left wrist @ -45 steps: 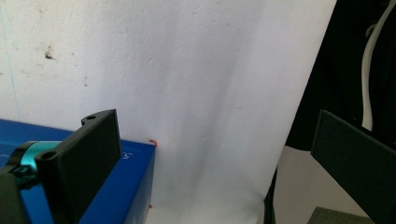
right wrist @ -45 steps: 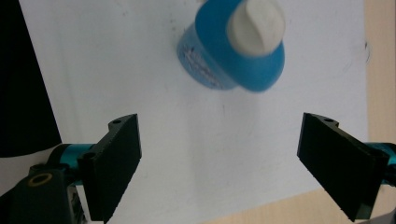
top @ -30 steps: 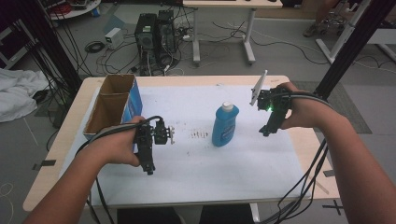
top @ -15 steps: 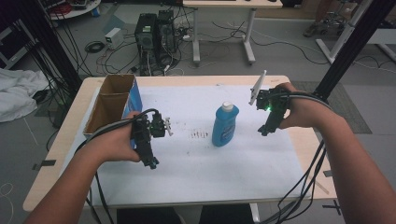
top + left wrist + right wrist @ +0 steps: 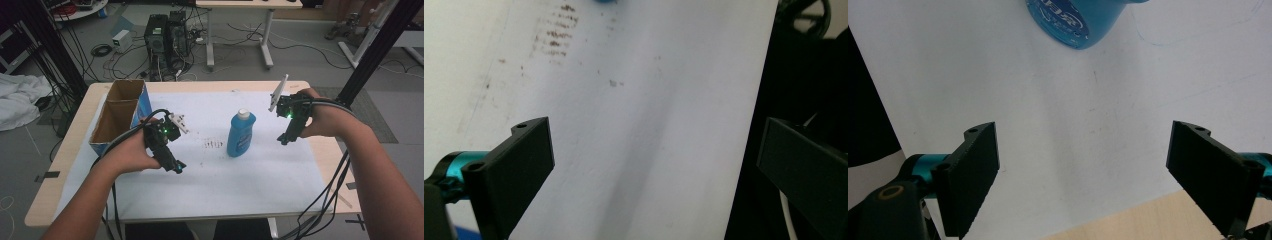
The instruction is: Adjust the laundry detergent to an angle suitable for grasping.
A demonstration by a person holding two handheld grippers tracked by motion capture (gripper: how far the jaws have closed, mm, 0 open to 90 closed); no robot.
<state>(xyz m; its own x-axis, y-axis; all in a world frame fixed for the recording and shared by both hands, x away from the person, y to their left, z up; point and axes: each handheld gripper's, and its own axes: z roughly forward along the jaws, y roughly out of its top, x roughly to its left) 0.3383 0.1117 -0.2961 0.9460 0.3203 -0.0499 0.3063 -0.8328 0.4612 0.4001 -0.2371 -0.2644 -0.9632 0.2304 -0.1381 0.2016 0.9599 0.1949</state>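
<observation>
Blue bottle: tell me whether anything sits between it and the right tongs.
Nothing visible does. The blue bottle stands upright on the white sheet, and only bare sheet lies between it and the open right tongs. The cardboard box is off at the far left.

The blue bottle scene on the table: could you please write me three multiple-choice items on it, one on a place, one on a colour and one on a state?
1. Where does the blue bottle stand?
A. Between the two grippers
B. Inside the cardboard box
C. On the floor

2. What colour is the bottle's cap?
A. Red
B. White
C. Black

3. How do the jaws of the right gripper stand?
A. Shut on the bottle
B. Shut on nothing
C. Wide apart, holding nothing

Answers:
1. A, since in the high view the bottle is upright on the white sheet, with the left gripper on one side and the right gripper on the other.
2. B, as the cap shows white above the blue body.
3. C, because the right gripper view shows bare sheet between the two jaws.
</observation>
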